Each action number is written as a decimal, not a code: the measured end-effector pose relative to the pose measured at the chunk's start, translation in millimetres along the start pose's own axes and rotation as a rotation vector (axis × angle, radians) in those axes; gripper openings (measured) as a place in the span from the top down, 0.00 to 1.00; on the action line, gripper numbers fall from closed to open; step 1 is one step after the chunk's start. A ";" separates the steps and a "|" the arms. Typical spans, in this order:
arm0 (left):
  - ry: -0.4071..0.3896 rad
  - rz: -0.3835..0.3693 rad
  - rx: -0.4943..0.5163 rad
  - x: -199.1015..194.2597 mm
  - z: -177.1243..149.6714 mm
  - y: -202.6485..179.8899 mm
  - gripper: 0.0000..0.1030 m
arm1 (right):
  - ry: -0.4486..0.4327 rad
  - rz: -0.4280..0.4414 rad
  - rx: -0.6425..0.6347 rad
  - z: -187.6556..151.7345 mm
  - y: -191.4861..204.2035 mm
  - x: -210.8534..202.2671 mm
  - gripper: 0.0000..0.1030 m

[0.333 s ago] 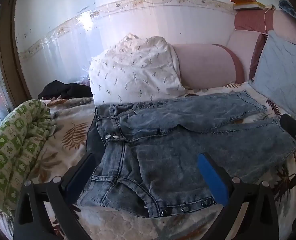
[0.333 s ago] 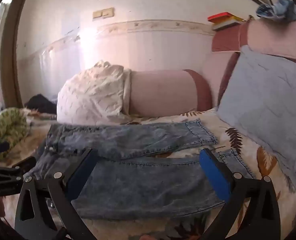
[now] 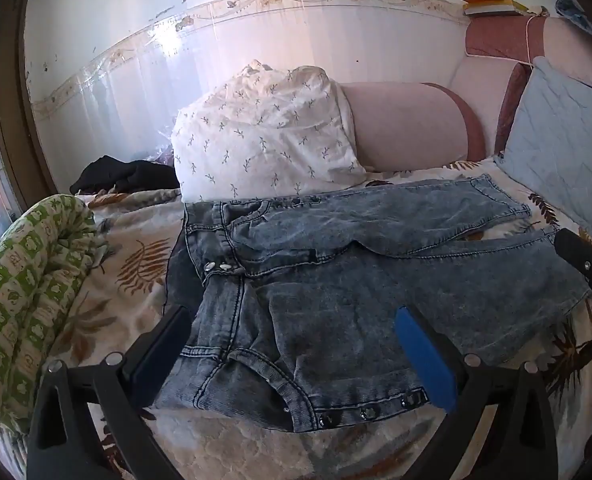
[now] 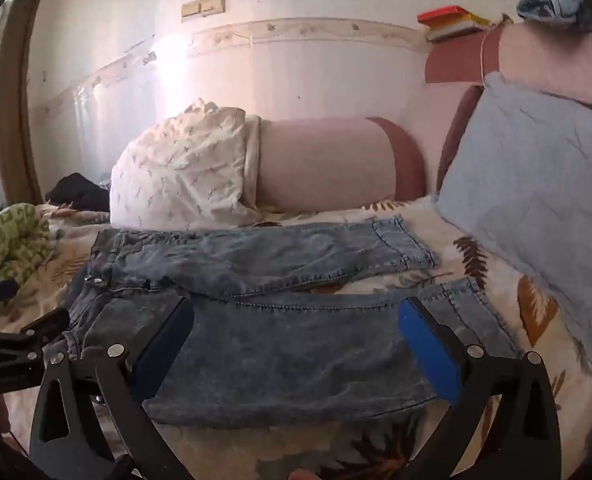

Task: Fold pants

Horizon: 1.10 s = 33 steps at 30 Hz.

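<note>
You've got both the left gripper (image 3: 292, 348) and right gripper (image 4: 296, 336) hovering jaws wide over the pants (image 3: 375, 280), spread along the bed's (image 3: 128, 264) near edge, ready to grab.

Right tongs (image 4: 296, 344) spread wide over jeans (image 4: 288, 344) — near leg; sprigged pillow (image 4: 184, 176) behind.

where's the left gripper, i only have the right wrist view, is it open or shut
observer: the left gripper is open, pads on either side of the waist end of the jeans, gripping nothing
operator: any fasteners on that end
observer: yes, a row of metal snaps runs along the near edge of the waist end
</note>
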<state>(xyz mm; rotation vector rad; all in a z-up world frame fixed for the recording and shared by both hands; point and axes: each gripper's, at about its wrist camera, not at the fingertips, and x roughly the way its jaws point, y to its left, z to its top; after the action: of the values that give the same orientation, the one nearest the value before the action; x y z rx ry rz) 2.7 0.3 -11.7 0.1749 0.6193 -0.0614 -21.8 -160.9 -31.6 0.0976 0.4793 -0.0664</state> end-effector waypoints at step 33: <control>-0.014 0.019 -0.013 -2.3 -1.3 5.0 0.00 | 0.061 -0.007 0.062 -0.5 -44.4 0.5 0.00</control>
<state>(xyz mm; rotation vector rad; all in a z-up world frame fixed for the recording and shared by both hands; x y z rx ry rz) 0.7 5.4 -10.7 0.1679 0.6037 -0.0404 -25.4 -205.0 -35.8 0.1592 0.5385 -0.0856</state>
